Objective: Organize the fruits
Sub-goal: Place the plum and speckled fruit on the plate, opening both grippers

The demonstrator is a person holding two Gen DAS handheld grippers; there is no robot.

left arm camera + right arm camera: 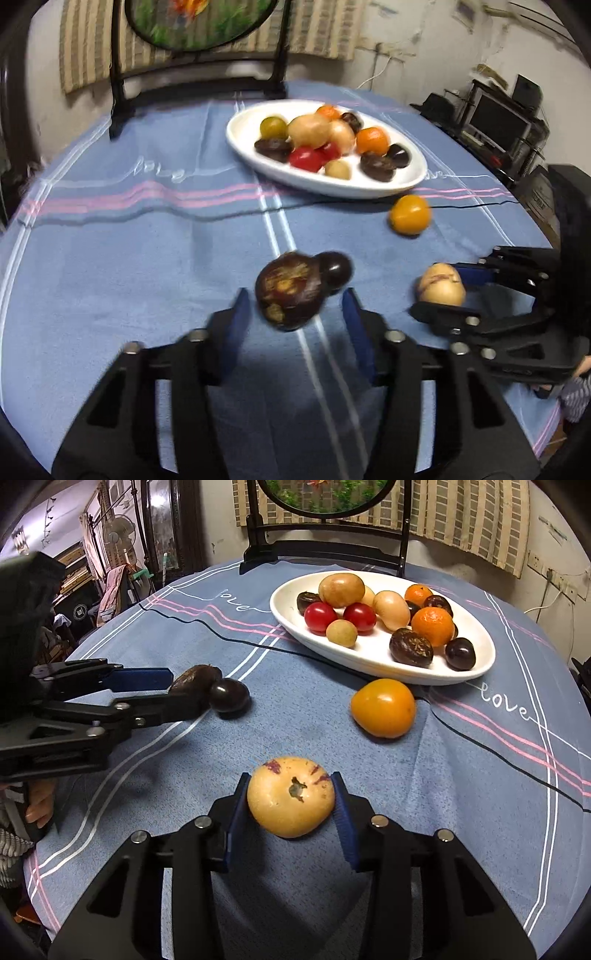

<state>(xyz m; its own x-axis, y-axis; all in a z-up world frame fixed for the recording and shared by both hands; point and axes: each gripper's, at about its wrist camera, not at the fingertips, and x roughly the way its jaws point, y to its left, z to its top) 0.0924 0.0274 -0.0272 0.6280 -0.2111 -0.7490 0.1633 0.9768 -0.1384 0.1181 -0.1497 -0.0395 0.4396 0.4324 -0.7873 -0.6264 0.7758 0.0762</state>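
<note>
- The blue striped cloth point(461, 760) over the counter carries the word "love" in white script, once at the right of the right wrist view below the dish and once at upper left of centre beside it; the same lettering is blurred in the left wrist view.
- A white oval dish point(373, 653) sits in the upper right of the right wrist view and holds a heap of fruit: two red ones, two oranges, several tan and pale ones, and several dark purple ones. The left wrist view also shows a greenish one at the heap's left.
- An orange fruit point(383, 707) lies on the cloth just below the dish rim, apart from both tools.
- The right tool point(291, 803) is at bottom centre of its own view, its blue pads pressed against both sides of a yellow fruit point(291, 797) with purple streaks, so it is grasping that fruit.
- The left tool point(293, 314) stands released, its pads spread wide with a gap on either side of a large dark purple fruit point(288, 291) lying between their tips on the cloth.
- A smaller dark fruit point(335, 268) touches the large one on its far right side.
- In the right wrist view the left tool reaches in from the left edge.
</note>
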